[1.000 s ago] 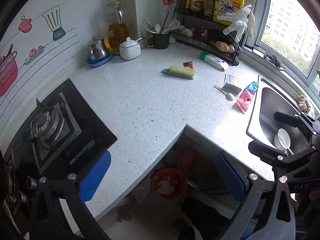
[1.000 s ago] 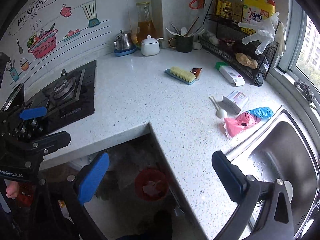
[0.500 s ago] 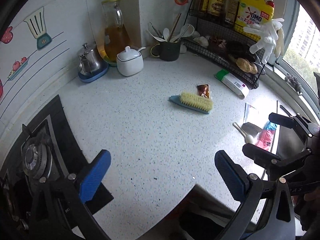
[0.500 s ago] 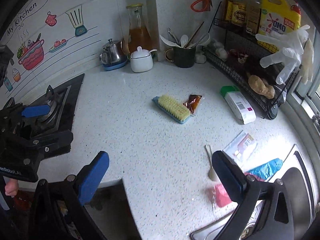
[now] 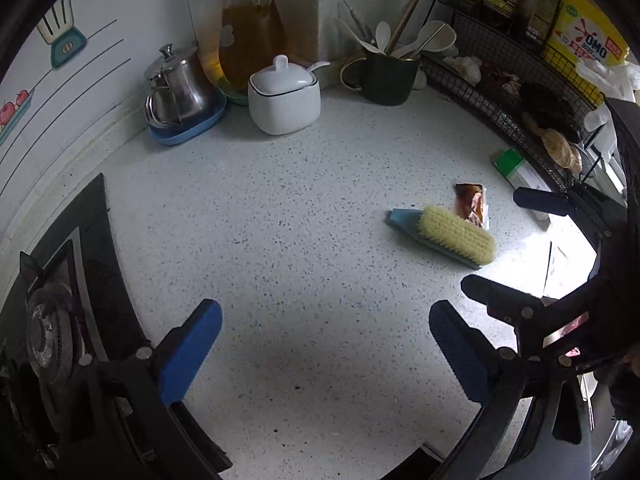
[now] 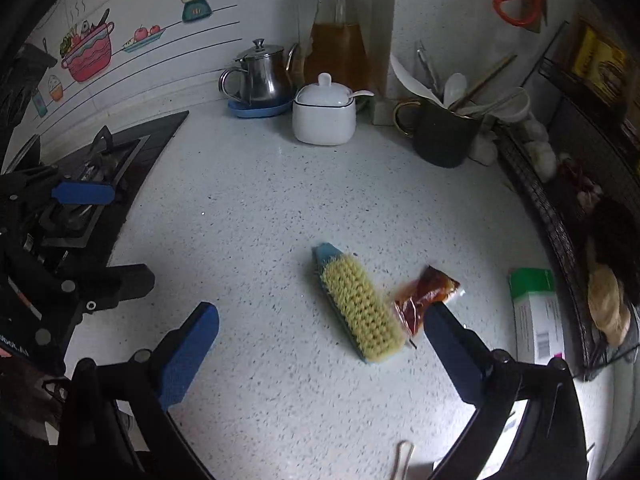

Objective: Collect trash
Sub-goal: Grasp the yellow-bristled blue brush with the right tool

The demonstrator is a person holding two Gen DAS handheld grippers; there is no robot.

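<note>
My right gripper (image 6: 320, 344) hangs over the speckled counter (image 6: 260, 208) with its two blue fingers (image 6: 188, 356) spread wide and nothing between them; the brown snack wrapper (image 6: 424, 296), the trash I am after, lies flat just ahead of my right finger, with its near end touching or almost touching the finger tip, I cannot tell which; the scrub brush (image 6: 360, 306) lies between the fingers, a bit ahead, bristles up, right beside the wrapper; a green and white box (image 6: 536, 312) lies farther off to the right; my left gripper (image 5: 326, 354) is wide apart too and holds nothing; from there the wrapper (image 5: 472, 204) and brush (image 5: 448, 236) sit ahead and to the right; far ahead stand a white lidded pot (image 5: 284, 98), a steel teapot (image 5: 180, 88) on a blue tray and a dark mug (image 5: 390, 76) full of spoons; the black stove (image 5: 52, 312) is off to its left.
</note>
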